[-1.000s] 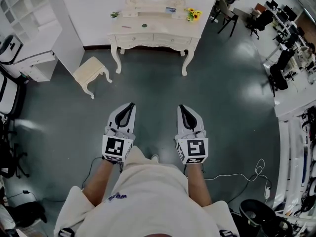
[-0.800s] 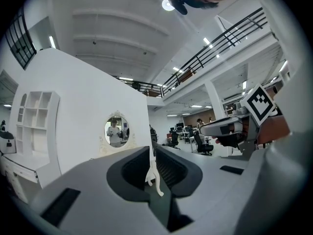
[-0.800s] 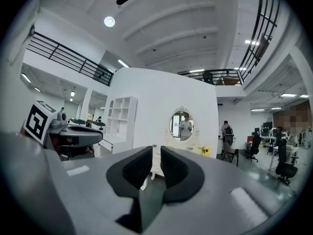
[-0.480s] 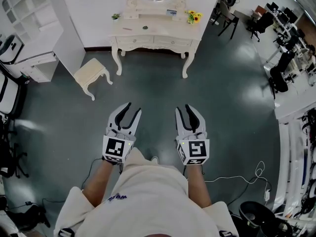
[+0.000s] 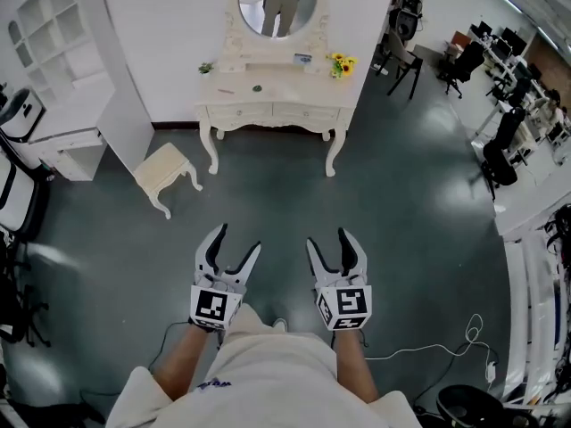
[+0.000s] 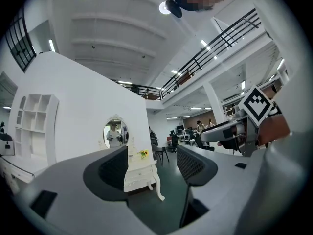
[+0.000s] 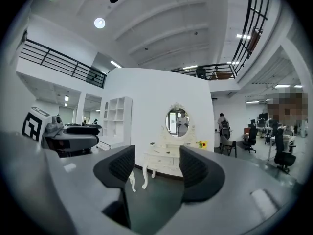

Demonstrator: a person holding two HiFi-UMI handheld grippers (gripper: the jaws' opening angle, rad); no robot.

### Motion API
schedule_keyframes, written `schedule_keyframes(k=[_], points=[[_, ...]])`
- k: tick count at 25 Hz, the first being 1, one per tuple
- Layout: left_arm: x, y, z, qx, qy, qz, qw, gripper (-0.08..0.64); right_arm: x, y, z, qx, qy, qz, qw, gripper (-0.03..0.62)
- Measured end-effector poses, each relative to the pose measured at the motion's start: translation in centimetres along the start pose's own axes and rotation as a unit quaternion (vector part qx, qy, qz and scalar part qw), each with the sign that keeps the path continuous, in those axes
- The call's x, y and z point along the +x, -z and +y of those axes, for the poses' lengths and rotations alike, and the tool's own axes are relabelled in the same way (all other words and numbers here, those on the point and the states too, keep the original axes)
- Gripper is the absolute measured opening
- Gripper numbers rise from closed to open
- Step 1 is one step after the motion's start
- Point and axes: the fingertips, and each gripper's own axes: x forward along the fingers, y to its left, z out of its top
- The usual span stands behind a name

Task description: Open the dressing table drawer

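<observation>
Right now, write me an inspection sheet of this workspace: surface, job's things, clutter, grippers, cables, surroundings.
Surface: glossy dark green floor.
Job's things: cream carved dressing table against the white wall, some way ahead; its left drawer looks shut.
Clutter: yellow flowers on the tabletop; cream stool beside the table.
Grippers: left gripper and right gripper, jaws opening, nothing between them.
Cables: white cable on the floor, right.
Surroundings: white shelf unit left; black office chairs right.
</observation>
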Motion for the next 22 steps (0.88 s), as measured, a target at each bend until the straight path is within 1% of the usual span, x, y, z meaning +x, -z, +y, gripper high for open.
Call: schedule_keyframes(k=[2, 6, 11, 15, 18, 22], points=[[0.6, 0.4, 0.3, -0.002, -0.003, 0.006, 1.0000, 0.304, 0.4, 0.3, -0.4, -0.008, 0.004, 0.005, 1.000, 0.290], [0.6, 1.7, 0.6, -0.007, -0.016, 0.018, 0.9997, 0.304, 1.0, 1.1, -1.3, -0.002, 0.007, 0.013, 1.000, 0.290], [1.4, 4.0, 1.5, -0.012, -0.020, 0.046, 0.9987, 0.302, 2.7, 2.8, -1.9, -0.032, 0.013, 0.042, 0.999, 0.290], [4.2, 5.5, 3.4, -0.024, -0.020, 0.060, 0.9977, 0.302, 5.7, 4.3, -2.2, -0.023, 0.007, 0.059, 0.998, 0.288], [7.1, 6.6, 4.2, -0.026, -0.011, 0.067, 0.9974, 0.302, 8.1, 5.1, -3.7, -0.031, 0.017, 0.071, 0.997, 0.288], [11.8, 5.8, 6.0, -0.030, -0.005, 0.061, 0.9977, 0.302, 12.3, 4.4, -5.8, -0.037, 0.013, 0.083, 0.996, 0.287]])
